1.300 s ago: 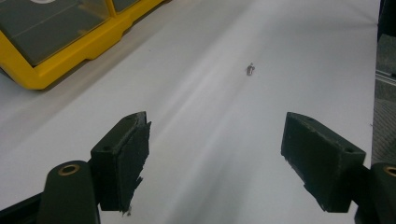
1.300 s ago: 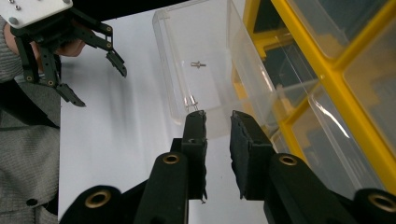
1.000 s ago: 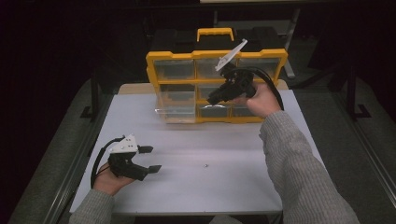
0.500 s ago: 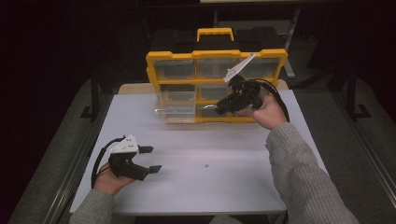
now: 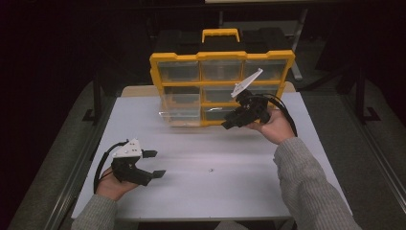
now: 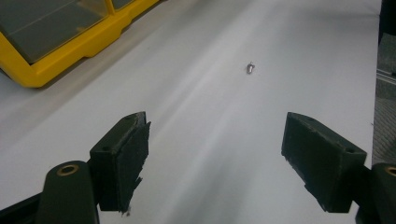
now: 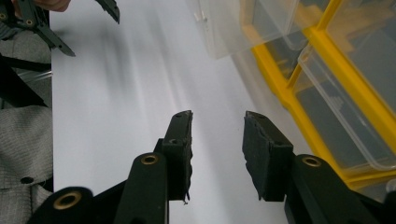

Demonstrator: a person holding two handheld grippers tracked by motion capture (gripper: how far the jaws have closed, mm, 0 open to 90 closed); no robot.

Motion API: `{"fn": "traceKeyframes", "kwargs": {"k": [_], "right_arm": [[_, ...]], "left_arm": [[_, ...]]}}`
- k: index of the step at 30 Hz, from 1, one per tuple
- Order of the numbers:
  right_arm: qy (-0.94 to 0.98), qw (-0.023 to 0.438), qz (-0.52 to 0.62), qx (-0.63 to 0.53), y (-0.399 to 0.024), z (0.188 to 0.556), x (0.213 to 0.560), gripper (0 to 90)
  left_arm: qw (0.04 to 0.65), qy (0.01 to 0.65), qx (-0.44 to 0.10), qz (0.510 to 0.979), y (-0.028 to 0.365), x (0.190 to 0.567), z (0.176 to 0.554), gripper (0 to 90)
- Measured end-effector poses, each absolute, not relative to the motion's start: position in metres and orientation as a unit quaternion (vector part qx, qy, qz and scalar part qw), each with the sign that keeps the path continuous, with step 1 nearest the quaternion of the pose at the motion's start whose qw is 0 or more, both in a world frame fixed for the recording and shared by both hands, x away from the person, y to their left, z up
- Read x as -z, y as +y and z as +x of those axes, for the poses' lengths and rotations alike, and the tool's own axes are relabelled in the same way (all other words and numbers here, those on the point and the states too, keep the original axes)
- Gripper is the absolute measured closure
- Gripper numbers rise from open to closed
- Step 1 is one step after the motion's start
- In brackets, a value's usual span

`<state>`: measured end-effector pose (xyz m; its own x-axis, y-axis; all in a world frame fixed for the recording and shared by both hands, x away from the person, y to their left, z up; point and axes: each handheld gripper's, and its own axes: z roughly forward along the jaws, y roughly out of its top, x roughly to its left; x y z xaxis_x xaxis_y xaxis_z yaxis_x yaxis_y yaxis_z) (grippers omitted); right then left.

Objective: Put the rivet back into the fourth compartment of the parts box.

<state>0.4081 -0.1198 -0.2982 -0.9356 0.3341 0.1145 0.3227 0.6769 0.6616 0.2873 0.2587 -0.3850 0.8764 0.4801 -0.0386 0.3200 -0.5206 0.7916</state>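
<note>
Left gripper (image 5: 152,164) rests near the table's (image 5: 239,191) front edge, jaws spread wide and empty. A small screw (image 5: 209,169) lies on the bare surface just beyond it. Farther back, the right gripper (image 5: 229,121) hovers before the yellow organizer (image 5: 221,56), beside its pulled-out clear drawer (image 5: 179,108); its jaws have just been opening, nothing between them.
</note>
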Motion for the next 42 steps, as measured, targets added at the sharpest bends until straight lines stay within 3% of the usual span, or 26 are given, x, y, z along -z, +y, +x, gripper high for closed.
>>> {"fn": "traceKeyframes", "kwargs": {"k": [42], "right_arm": [[0.924, -0.040, 0.179, -0.336, -0.105, 0.381, 0.376, 59.1]], "left_arm": [[0.433, 0.234, -0.089, 0.866, 0.259, 0.386, 0.288, 21.7]]}}
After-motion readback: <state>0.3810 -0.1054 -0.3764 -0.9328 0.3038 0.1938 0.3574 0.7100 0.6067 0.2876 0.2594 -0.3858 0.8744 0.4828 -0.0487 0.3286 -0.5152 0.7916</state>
